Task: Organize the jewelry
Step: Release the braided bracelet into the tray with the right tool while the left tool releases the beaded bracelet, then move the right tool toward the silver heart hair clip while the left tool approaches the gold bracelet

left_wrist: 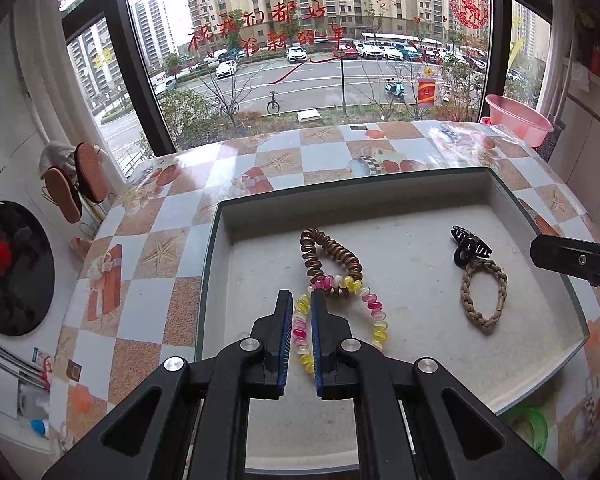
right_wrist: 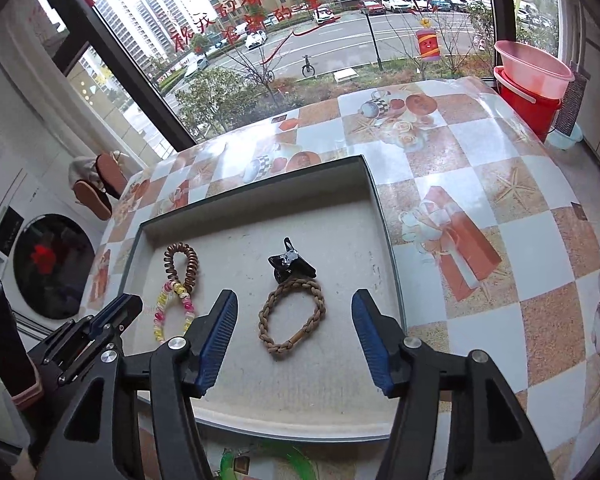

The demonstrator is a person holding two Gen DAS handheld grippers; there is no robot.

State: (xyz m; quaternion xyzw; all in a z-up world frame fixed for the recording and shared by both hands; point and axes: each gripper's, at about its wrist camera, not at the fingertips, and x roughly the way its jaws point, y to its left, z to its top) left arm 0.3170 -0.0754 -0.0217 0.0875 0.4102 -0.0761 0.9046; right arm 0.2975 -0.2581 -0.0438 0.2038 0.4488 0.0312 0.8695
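Observation:
A shallow grey tray [left_wrist: 420, 178] [right_wrist: 384, 208] lies on the checkered table. In it lie a brown coil hair tie [left_wrist: 328, 252] [right_wrist: 182, 260], a pink-and-yellow coil hair tie [left_wrist: 376, 316] [right_wrist: 172, 308], a braided tan band [left_wrist: 484, 292] [right_wrist: 292, 316] and a black claw clip [left_wrist: 470, 244] [right_wrist: 292, 262]. My left gripper [left_wrist: 301, 300] [right_wrist: 120, 312] is shut on the left strand of the pink-and-yellow tie. My right gripper [right_wrist: 294, 308] is open, its fingers either side of the braided band, above the tray.
The checkered table [left_wrist: 148, 248] [right_wrist: 500, 184] runs to the window. A pink basin [left_wrist: 518, 118] [right_wrist: 532, 66] on a red bucket [right_wrist: 528, 104] stands at the far right. A washing machine [left_wrist: 12, 272] [right_wrist: 52, 264] stands left. A green object [left_wrist: 534, 428] [right_wrist: 260, 460] lies under the tray's near edge.

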